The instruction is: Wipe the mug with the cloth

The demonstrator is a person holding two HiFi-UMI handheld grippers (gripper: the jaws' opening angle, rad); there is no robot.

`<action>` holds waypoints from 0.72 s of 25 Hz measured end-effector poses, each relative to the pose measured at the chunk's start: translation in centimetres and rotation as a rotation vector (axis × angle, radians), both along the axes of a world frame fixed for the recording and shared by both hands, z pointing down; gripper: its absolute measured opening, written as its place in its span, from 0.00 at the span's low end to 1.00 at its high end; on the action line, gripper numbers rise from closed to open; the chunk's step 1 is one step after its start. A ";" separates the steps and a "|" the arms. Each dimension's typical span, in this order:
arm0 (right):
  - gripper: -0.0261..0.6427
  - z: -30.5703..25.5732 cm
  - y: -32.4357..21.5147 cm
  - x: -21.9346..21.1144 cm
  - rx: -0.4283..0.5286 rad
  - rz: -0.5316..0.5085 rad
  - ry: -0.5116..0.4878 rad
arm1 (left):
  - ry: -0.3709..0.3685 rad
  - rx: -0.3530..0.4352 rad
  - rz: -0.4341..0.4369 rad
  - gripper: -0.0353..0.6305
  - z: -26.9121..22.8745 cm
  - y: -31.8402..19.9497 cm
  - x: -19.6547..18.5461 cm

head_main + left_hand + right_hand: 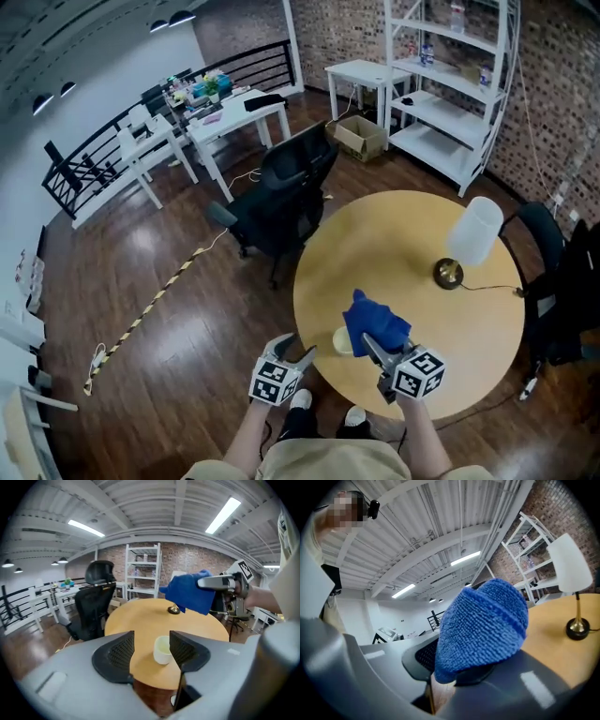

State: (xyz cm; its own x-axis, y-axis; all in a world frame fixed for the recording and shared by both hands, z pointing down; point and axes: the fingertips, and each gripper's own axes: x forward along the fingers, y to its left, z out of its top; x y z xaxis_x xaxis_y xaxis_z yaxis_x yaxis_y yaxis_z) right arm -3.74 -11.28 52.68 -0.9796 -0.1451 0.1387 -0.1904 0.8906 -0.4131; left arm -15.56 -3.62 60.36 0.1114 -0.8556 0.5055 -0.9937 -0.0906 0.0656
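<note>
A small pale mug [343,341] stands upright near the front edge of the round wooden table [412,253]. In the left gripper view the mug [162,649] shows just beyond the gap between my jaws, untouched. My left gripper [302,354] hovers at the table's edge, left of the mug, open with nothing held; its jaws [151,638] stand apart. My right gripper [372,347] is shut on a blue cloth [375,322], held just above and right of the mug. The cloth [483,625] bunches over the right gripper [459,667] and hides its fingertips.
A table lamp with a white shade [475,230] and a brass base [448,274] stands at the table's right. A black office chair [281,192] sits behind the table, another dark chair [562,281] to its right. White shelving [450,84] and white desks [234,117] stand further back.
</note>
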 end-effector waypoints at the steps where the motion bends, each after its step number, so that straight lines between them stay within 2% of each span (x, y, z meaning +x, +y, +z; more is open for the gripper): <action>1: 0.13 0.0 0.9 -1.2 0.006 -0.041 0.007 | -0.006 0.020 -0.059 0.40 -1.0 1.3 -1.2; 4: 0.13 -0.2 3.7 -4.6 0.025 -0.137 0.013 | -0.045 0.092 -0.202 0.40 -4.0 4.9 -4.1; 10: 0.13 -2.2 12.0 -12.2 0.107 -0.302 -0.020 | -0.136 0.251 -0.423 0.41 -10.5 13.6 -9.9; 15: 0.13 -4.7 20.1 -17.8 0.242 -0.333 -0.064 | -0.184 0.404 -0.604 0.41 -14.9 23.6 -15.1; 18: 0.13 -6.1 24.3 -21.6 0.291 -0.330 -0.115 | -0.241 0.462 -0.671 0.41 -16.9 29.1 -17.9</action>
State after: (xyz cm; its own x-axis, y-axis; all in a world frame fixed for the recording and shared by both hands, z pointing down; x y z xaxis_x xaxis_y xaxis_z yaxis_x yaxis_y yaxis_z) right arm -25.39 12.99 46.61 -0.9867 0.1603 0.0264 0.1552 0.9781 -0.1388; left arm -33.50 25.47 43.42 -0.5595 -0.8282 0.0335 -0.8285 0.5575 -0.0530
